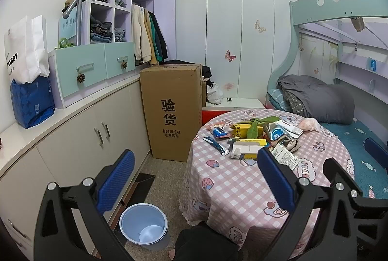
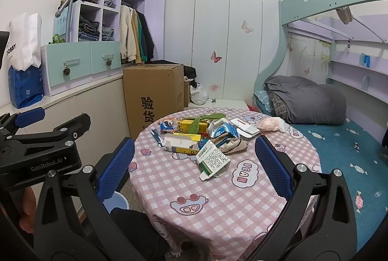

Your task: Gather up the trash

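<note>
Left claw (image 1: 194, 178): spread wide, holding nothing, hanging over the desk's near left edge.
Right claw (image 2: 194, 164): spread too, nothing pinched, above the desk (image 2: 218, 200).
Trash (image 2: 213, 159): cartons and wrappers heaped mid-desk, far side.
Bin (image 1: 143, 224): on the floor, left of the desk.

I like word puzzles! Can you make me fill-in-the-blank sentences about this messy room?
1. The trash lies on a round table with a pink ___ cloth.
2. The blue bin on the floor is ___ inside.
3. Both grippers, left gripper and right gripper, are ___.

Missing words: checkered; empty; open
</note>
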Action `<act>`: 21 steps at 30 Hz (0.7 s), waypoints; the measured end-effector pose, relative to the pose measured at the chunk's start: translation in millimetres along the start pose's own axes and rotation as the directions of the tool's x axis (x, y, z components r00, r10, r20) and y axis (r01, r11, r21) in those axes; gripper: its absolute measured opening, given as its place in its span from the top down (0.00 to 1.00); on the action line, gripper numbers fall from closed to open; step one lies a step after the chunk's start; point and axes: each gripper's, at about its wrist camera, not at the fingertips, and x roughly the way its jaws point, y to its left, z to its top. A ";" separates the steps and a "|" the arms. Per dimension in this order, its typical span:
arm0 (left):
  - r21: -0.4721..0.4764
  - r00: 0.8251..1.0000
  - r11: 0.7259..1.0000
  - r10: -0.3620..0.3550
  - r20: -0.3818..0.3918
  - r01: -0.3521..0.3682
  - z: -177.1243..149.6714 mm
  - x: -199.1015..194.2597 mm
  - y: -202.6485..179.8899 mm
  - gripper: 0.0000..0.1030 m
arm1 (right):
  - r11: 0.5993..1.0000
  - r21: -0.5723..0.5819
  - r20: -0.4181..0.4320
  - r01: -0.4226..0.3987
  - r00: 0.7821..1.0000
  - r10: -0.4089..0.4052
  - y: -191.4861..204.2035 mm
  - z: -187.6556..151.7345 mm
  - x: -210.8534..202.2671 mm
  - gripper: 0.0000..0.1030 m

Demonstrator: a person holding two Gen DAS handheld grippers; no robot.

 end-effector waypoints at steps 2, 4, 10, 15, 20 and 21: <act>0.001 1.000 1.000 0.000 -0.001 0.000 0.5 -0.2 0.0 0.04 | 1.000 0.000 -0.001 0.000 1.000 0.000 1.9 -0.3 -0.1 0.06; 0.000 1.000 1.000 -0.001 -0.001 0.001 -0.1 0.7 0.4 0.04 | 1.000 0.000 -0.001 0.000 1.000 0.000 2.1 -0.2 0.2 0.06; 0.001 1.000 1.000 -0.001 -0.002 0.001 0.6 0.0 0.3 0.04 | 1.000 0.000 -0.004 0.001 1.000 -0.001 2.3 0.5 0.1 0.06; 0.000 1.000 1.000 -0.001 -0.002 0.001 0.4 0.3 0.2 0.04 | 1.000 0.000 -0.005 0.000 1.000 0.000 2.0 1.0 0.3 0.06; 0.001 1.000 1.000 -0.001 -0.003 0.001 0.8 0.1 0.3 0.04 | 1.000 0.000 -0.007 0.000 1.000 0.000 2.3 1.1 0.7 0.06; 0.000 1.000 1.000 -0.002 -0.003 0.002 0.3 0.6 0.4 0.04 | 1.000 0.000 -0.007 0.000 1.000 0.000 1.9 1.7 0.2 0.06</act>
